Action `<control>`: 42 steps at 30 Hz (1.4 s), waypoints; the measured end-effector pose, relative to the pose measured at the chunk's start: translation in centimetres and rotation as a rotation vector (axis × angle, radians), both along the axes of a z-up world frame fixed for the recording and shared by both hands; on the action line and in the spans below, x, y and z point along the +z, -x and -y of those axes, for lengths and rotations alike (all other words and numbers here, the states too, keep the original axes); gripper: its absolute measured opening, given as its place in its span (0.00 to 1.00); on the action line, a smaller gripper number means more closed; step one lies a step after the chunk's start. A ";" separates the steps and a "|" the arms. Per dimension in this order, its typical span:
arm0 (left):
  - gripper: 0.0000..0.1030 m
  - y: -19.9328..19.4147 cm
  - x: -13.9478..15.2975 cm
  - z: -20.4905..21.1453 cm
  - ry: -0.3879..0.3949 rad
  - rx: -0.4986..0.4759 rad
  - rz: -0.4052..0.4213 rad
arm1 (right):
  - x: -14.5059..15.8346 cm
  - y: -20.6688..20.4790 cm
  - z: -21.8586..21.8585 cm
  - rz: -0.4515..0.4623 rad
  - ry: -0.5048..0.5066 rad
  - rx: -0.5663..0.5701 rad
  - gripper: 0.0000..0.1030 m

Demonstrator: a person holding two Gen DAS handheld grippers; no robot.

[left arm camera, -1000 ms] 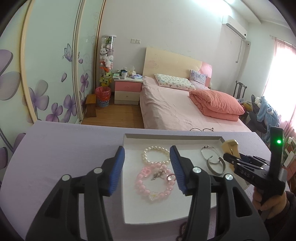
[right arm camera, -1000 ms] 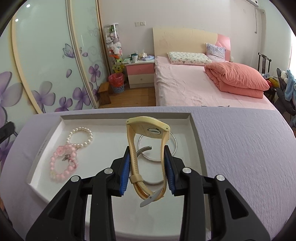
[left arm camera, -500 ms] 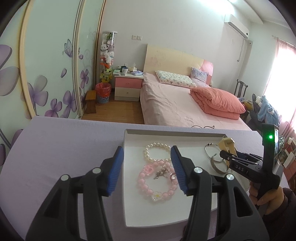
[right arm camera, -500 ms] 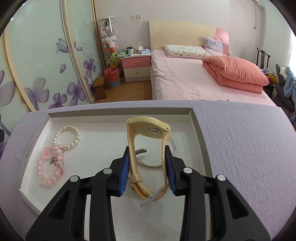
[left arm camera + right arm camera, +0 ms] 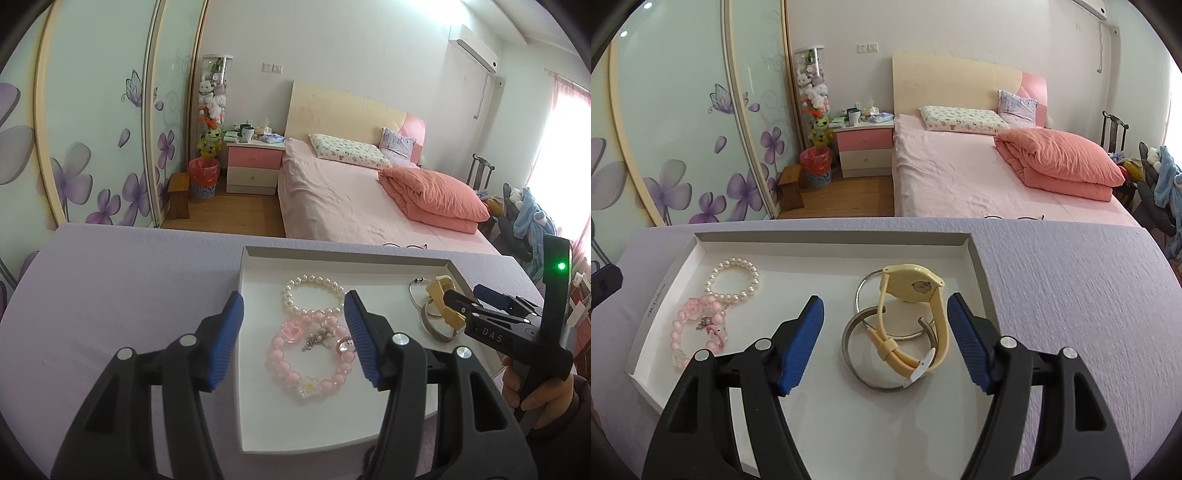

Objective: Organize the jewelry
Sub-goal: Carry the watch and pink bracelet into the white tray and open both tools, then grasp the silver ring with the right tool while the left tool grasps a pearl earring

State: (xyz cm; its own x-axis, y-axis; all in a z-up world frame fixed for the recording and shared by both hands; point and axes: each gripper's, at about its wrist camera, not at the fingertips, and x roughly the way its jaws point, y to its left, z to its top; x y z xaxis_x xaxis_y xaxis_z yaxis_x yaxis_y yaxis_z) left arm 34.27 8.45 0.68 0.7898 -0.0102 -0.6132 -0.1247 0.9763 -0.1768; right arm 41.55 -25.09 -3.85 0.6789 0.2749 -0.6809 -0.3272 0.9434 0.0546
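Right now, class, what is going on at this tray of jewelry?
A person holds a two-finger gripper in each hand over a white tray on a lilac-covered table. The right gripper is opening; its pads stand clear of the pale yellow wristwatch, which rests on two silver bangles. The left gripper hovers open above the pink bead bracelet and white pearl bracelet.

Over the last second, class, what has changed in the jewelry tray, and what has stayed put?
The right gripper let go of the yellow watch; its jaws are opening, and the watch now lies across the silver bangles. The pearl bracelet, pink bracelet and left gripper stayed.
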 end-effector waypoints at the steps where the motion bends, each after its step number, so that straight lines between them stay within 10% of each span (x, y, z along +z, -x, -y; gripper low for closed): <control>1: 0.55 0.1 0.0 0.0 -0.001 -0.001 0.001 | 0.1 0.2 0.0 0.005 0.003 0.002 0.69; 20: 0.67 8.6 1.4 1.4 -0.022 -0.005 0.036 | 2.9 9.5 3.1 0.053 -0.056 0.051 0.68; 42: 0.81 16.8 -2.6 2.8 -0.024 -0.031 -0.021 | -4.2 17.3 2.0 -0.124 0.083 0.177 0.48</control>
